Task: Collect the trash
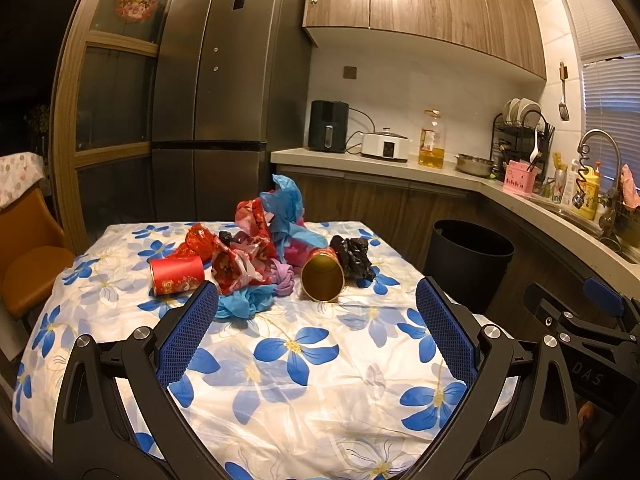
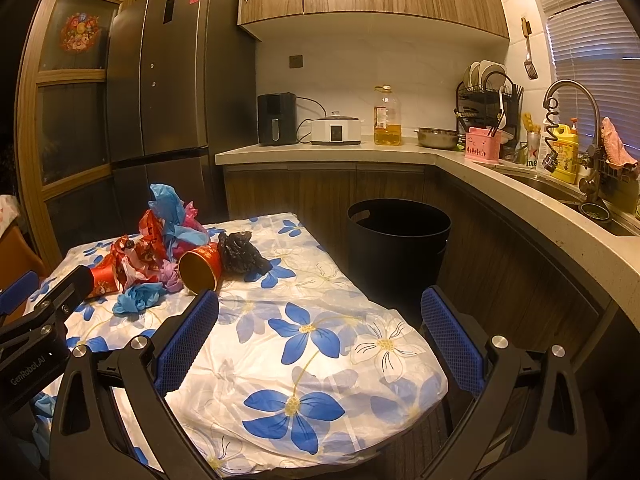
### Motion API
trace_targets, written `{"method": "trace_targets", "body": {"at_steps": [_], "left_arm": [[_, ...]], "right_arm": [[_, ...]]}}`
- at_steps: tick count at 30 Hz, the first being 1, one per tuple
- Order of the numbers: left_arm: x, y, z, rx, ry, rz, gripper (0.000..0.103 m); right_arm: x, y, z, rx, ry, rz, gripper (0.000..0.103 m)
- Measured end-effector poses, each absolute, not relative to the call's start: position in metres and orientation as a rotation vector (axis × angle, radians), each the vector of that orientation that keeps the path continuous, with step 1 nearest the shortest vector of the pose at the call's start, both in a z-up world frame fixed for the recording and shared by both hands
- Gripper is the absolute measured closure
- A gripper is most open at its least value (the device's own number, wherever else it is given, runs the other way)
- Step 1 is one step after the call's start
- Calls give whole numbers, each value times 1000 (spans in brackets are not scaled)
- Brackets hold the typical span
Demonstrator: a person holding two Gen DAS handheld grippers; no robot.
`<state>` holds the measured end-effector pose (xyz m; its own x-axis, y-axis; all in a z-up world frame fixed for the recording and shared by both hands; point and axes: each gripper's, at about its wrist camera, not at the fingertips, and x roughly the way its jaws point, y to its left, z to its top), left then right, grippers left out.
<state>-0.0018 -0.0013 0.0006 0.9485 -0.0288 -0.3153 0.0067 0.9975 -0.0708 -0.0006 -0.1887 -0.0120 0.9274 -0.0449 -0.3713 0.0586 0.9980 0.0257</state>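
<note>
only right wrist view: black bin's (image 2: 398, 236) open mouth beside table (image 2: 320, 320).

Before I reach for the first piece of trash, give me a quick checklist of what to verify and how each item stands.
1. Left gripper open and empty: ok.
2. Right gripper open and empty: ok.
3. Trash pile on the table, ahead of both grippers, nothing between: ok.
4. Gold-lined cup lying on its side, mouth toward the left gripper, easy first pick: ok.
5. Black bin beside the table, mouth uncovered: ok.
6. Room left inside the bin: cannot tell, interior is dark.
</note>
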Motion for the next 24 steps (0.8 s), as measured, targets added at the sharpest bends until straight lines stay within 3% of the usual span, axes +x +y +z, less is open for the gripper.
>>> {"method": "trace_targets", "body": {"at_steps": [24], "left_arm": [[-3, -5, 0, -69, 323, -25, 5]], "right_arm": [[-1, -191, -10, 39, 378, -55, 5]]}}
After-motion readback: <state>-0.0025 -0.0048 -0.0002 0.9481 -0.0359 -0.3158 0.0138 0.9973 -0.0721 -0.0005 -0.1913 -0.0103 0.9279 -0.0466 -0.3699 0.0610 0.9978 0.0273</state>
